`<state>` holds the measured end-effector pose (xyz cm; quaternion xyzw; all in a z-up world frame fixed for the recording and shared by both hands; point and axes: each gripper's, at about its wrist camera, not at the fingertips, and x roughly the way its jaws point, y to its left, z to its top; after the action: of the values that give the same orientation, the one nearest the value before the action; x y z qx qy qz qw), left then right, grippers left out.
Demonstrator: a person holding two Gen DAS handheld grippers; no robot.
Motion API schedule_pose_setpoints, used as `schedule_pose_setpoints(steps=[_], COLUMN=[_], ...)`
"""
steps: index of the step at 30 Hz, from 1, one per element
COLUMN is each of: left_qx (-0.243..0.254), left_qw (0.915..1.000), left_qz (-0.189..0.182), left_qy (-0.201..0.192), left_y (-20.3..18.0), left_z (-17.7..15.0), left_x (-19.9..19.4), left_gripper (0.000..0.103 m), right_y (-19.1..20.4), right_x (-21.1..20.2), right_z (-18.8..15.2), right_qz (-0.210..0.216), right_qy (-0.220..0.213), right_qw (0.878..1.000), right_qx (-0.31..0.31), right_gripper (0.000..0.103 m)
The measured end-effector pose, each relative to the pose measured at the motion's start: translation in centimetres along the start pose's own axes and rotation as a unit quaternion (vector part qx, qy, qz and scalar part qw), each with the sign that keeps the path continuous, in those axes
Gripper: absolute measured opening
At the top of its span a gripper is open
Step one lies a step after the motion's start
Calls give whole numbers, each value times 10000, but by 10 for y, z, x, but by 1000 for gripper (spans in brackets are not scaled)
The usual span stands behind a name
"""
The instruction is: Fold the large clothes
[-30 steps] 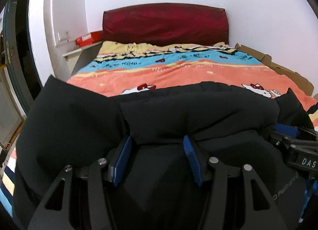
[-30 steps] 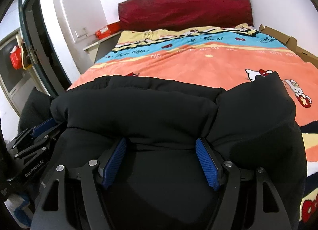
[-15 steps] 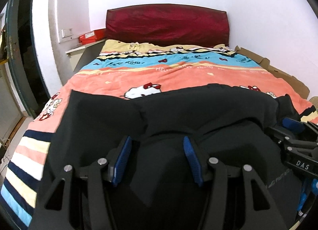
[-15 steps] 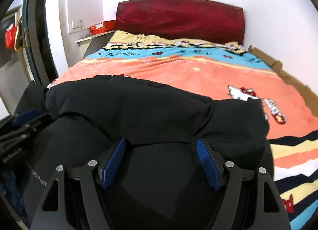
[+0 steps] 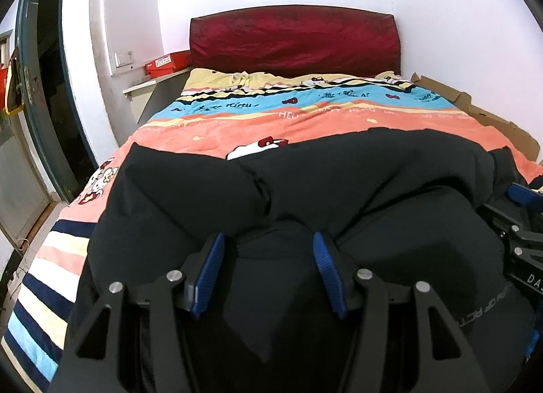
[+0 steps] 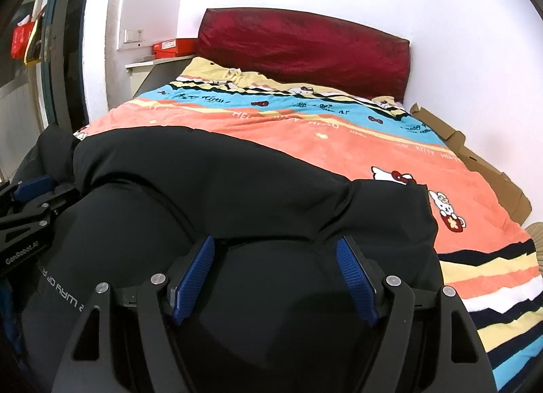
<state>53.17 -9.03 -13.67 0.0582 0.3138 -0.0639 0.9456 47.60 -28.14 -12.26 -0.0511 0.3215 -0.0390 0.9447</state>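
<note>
Two claws, the left gripper (image 5: 268,274) and right gripper (image 6: 275,277), are each clenching a thick bunch of the black jacket (image 5: 339,182), now dragging it farther back from the red headboard (image 5: 295,40), readying a fold.

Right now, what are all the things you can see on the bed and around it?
black jacket: one, black with small grey lettering, bunched at the near end of the bed, between the pads of both tools
blanket: one, orange, blue, yellow and striped with cartoon cats, spread over the bed
headboard: one, dark red, against the white wall
red box: one, red, on the shelf left of the headboard
wall switch: one, white, left wall
cardboard: brown, flattened along the bed's right side
door: one, dark-framed, far left
left tool: one, black with blue pads, jacket fabric between them
right tool: one, black with blue pads, jacket fabric between them
</note>
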Motion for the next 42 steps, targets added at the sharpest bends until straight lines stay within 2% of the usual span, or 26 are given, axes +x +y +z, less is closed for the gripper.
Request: schedule_pose_setpoints(steps=[4,10,17,23,28,30,32,37,42], left_qx=[-54,-296,-246,-674,-1043,-1152,-1267,-1521,-1651], left_qw=[9999,9988,9975,9953,9928,9912,9887,9799,9686], left_qz=[-68,-191,438,475,153,-64,-288,-899,-1320], left_qy=[67,336,495,509,562,643,752,921,1307], left_y=[3,22,76,137,166,173,173,172,170], left_z=[0,5,0,-10,-20,-24,-25,-33,-44], left_x=[4,2,-28,-61,-78,-78,-73,-59,-29], left_gripper=[54,55,55,55,57,58,58,58,58], right_y=[-1,-19,-61,-101,-128,-136,-144,-148,-148], right_x=[3,11,-7,-41,-62,-64,-64,-46,-11], right_z=[0,0,-10,-29,-47,-51,-54,-58,-75], right_qz=[42,342,120,-33,-100,-40,73,744,1081], right_qy=[32,262,516,547,644,711,758,1026,1521], right_qw=[10000,9983,9964,9936,9896,9872,9845,9733,9571], right_qx=[49,380,655,983,1279,1425,1582,1911,2218], right_gripper=[74,77,78,87,95,101,103,103,103])
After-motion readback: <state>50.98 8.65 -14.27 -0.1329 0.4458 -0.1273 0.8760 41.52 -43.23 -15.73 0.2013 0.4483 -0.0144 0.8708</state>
